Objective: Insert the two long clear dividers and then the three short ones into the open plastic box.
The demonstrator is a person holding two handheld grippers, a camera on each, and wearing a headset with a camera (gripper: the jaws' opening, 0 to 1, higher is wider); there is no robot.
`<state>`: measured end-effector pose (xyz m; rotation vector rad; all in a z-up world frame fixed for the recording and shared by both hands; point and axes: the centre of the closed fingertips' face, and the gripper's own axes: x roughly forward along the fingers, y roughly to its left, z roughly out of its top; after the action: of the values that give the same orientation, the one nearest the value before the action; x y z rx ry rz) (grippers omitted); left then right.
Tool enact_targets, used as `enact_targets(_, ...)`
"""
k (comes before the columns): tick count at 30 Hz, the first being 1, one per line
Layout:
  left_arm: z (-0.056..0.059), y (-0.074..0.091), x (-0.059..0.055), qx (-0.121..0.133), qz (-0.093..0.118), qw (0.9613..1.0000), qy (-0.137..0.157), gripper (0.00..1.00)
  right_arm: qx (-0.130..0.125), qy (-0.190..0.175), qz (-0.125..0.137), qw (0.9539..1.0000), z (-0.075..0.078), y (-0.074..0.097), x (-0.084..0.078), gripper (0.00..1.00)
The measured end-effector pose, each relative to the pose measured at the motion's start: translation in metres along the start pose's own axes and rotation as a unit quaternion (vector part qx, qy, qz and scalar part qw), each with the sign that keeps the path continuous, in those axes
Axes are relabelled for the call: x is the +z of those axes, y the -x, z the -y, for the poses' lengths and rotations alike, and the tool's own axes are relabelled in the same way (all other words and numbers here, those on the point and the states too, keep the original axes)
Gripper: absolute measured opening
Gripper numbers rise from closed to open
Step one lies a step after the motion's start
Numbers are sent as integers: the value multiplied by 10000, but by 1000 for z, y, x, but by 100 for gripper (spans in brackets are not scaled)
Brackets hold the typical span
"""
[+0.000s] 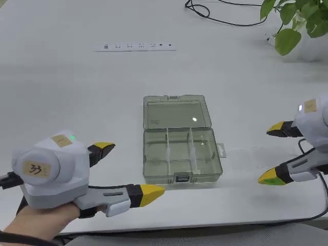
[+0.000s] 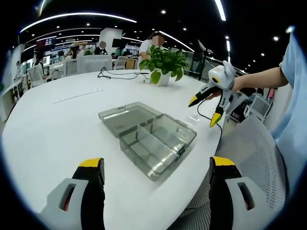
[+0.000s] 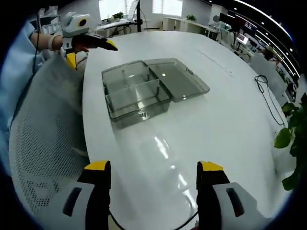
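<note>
- Left gripper, jaws apart, empty, left of the plastic box.
- Right gripper, likewise spread, empty, right of it.
- Two long dividers stand inside it.

The smoky clear plastic box lies open, lid flat behind, two long dividers upright inside.

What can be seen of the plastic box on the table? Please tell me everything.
The plastic box is smoky grey, see-through and rectangular. It stands open on the white table, with its lid folded flat behind the base. Two clear dividers stand upright in the base, running from the hinge side to the front and making three lanes. A small latch sits on the front wall. Only the table touches it.
</note>
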<state>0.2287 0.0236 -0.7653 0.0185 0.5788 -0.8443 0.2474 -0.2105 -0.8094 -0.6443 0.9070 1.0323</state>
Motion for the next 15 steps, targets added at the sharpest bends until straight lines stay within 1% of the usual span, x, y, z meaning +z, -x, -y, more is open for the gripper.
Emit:
enact_targets(1,0,0,0,5,-3,10000,6,92,52,93,-54,9999,-1,-2,-1,71)
enact_targets(3,-1,1,-1,20,-6,10000,23,92,68,254,-80,9996,0,-7,-1,69)
enact_targets(5,-2,2,-1,25,-14,10000,24,92,160,398,-196,9989,-1,-10,-4,65)
enact_targets(6,-2,2,-2,33,-18,10000,19,92,119,552,-272,9980,2,-13,-5,65)
enact_targets(8,-3,3,-2,39,-25,10000,25,92,257,743,-343,9963,3,-22,-13,62)
enact_targets(9,-4,4,-3,45,-27,10000,29,92,269,822,-391,9955,3,-24,-12,61)
enact_targets(10,-5,4,-3,53,-32,10000,29,92,330,984,-458,9935,3,-25,-13,60)
enact_targets(11,-5,4,-3,55,-30,10000,32,92,363,1124,-439,9920,1,-27,-9,59)
enact_targets(15,-6,5,-4,72,-28,10000,48,92,416,1375,-511,9883,1,-33,-3,56)
